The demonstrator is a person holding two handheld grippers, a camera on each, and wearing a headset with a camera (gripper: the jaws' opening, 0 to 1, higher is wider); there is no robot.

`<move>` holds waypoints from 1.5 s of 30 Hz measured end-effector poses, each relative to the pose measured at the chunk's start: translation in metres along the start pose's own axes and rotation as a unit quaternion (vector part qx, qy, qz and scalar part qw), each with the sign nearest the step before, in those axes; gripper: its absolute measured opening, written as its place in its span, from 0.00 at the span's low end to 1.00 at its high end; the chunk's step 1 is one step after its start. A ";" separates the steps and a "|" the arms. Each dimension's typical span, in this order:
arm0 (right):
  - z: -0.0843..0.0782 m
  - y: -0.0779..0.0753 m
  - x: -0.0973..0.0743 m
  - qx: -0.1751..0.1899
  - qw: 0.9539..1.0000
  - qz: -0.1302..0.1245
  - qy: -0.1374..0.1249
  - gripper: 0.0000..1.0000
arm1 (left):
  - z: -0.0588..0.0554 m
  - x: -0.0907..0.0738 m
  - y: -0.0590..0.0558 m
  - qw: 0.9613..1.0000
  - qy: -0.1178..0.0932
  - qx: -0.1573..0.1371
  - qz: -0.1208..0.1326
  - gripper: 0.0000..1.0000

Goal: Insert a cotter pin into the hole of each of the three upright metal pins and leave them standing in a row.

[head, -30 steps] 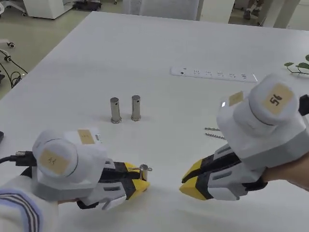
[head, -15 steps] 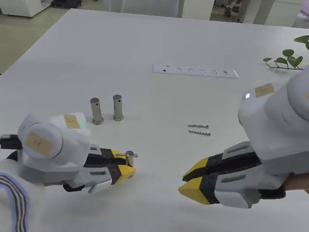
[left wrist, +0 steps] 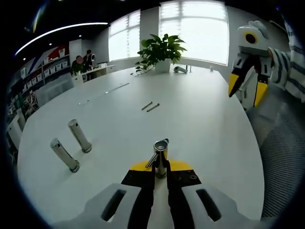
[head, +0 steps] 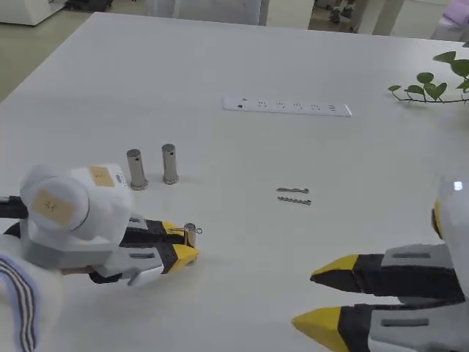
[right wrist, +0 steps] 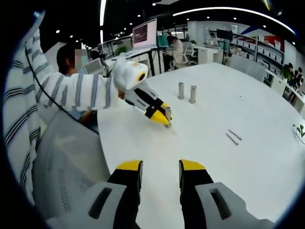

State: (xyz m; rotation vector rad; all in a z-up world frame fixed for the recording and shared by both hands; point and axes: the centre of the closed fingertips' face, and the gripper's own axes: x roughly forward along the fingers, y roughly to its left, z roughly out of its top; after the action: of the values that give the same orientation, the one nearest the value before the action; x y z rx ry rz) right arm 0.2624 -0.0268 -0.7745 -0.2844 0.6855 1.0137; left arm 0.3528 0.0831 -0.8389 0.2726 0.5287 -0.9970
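White table (head: 242, 66) bears two plain steel pins (head: 134, 169) standing upright at far left, and two cotter pins (head: 293, 191) lying flat mid-table, long axes left-right. At near left, the left gripper (left wrist: 161, 172) is clamped on a third pin (left wrist: 160, 156), upright, with a cotter (left wrist: 151, 161) crosswise through its hole. The right gripper (right wrist: 159, 171) hovers near right, jaws well apart.

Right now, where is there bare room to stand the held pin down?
Bare table lies between the two standing pins and the loose cotter pins, and beyond the power strip. It is crowded around the left hand-held gripper, shut on its pin, near those standing pins.
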 end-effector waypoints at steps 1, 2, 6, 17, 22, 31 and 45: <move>0.001 -0.002 -0.003 0.010 1.000 -0.009 -0.014 0.33 | 0.000 -0.001 0.001 1.000 0.000 -0.001 0.001 0.07; 0.003 -0.003 -0.004 0.016 0.999 -0.013 -0.027 0.36 | 0.000 -0.001 0.001 1.000 0.001 -0.001 0.002 0.07; 0.002 -0.004 -0.014 0.025 0.998 -0.021 -0.058 0.46 | -0.001 -0.002 0.002 1.000 0.000 0.002 0.004 0.07; -0.016 -0.018 -0.036 0.029 0.997 -0.043 -0.061 0.65 | -0.003 -0.002 -0.001 1.000 0.005 0.008 0.003 0.07; -0.025 -0.020 -0.037 0.031 0.997 -0.042 -0.053 0.73 | -0.002 -0.003 -0.001 1.000 0.006 0.004 0.006 0.07; -0.040 -0.016 -0.028 0.069 0.996 -0.033 -0.037 0.94 | -0.002 -0.002 -0.001 1.000 0.006 0.002 0.005 0.07; -0.043 -0.016 -0.025 0.071 0.996 -0.038 -0.029 0.99 | -0.007 -0.003 0.000 1.000 0.012 -0.003 0.003 0.23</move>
State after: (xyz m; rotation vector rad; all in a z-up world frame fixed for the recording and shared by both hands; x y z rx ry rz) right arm 0.2510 -0.0743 -0.7928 -0.1544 0.6861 0.8934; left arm 0.3495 0.0885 -0.8431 0.2803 0.5527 -0.9864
